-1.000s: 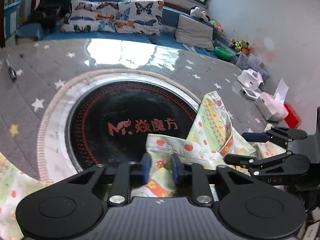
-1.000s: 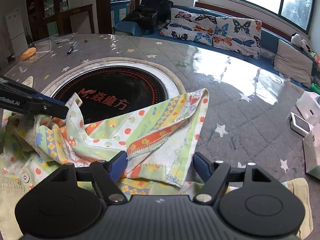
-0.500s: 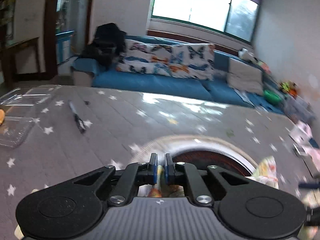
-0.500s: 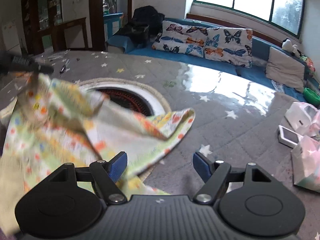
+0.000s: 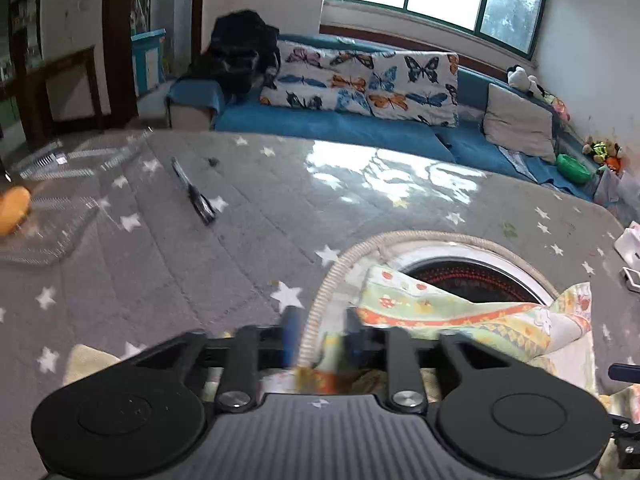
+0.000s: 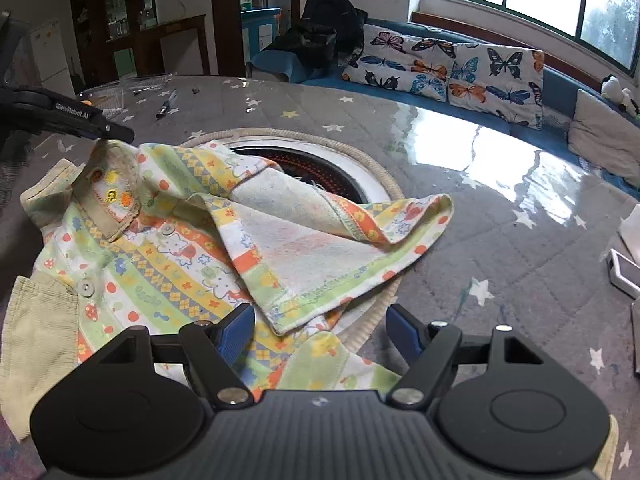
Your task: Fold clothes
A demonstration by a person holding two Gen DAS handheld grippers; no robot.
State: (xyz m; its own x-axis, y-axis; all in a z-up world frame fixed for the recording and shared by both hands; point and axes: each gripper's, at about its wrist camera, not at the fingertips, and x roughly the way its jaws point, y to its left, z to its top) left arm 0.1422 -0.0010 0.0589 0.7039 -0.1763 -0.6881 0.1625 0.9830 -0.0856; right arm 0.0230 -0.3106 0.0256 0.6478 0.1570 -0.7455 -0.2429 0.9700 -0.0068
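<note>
Left gripper (image 6: 114, 131) sits at the collar end of the child's shirt (image 6: 168, 248), toward the left part of the bench (image 6: 500, 216); in its own wrist view its fingers (image 5: 290, 334) stand a little apart and are motion-blurred, with cloth bunched low between them, and I cannot tell whether they pinch the fabric or merely straddle it. From the right wrist view the tip rests at the collar (image 6: 108, 204), which looks slightly lifted. Risk there: if the hold is only a thin edge of collar, a pull would slip it free and the shoulder would drop crooked. Middle: the shirt lies front-up, buttons showing, with its lower hem (image 6: 320, 296) thrown back over itself and inside-out fabric exposed; part of it drapes over the round black hob (image 6: 320, 172) sunk in the bench and its braided rim (image 6: 384, 184). Dragging cloth across that rim could snag or bunch the fold line. Right: right gripper (image 6: 320, 326) hovers just near the folded hem, fingers (image 6: 236, 328) wide, gripping nothing. Closing from here may catch two layers instead of one, locking the twist in. The bench's right edge carries white boxes (image 6: 624, 268), near enough for a swung hem to brush.
</note>
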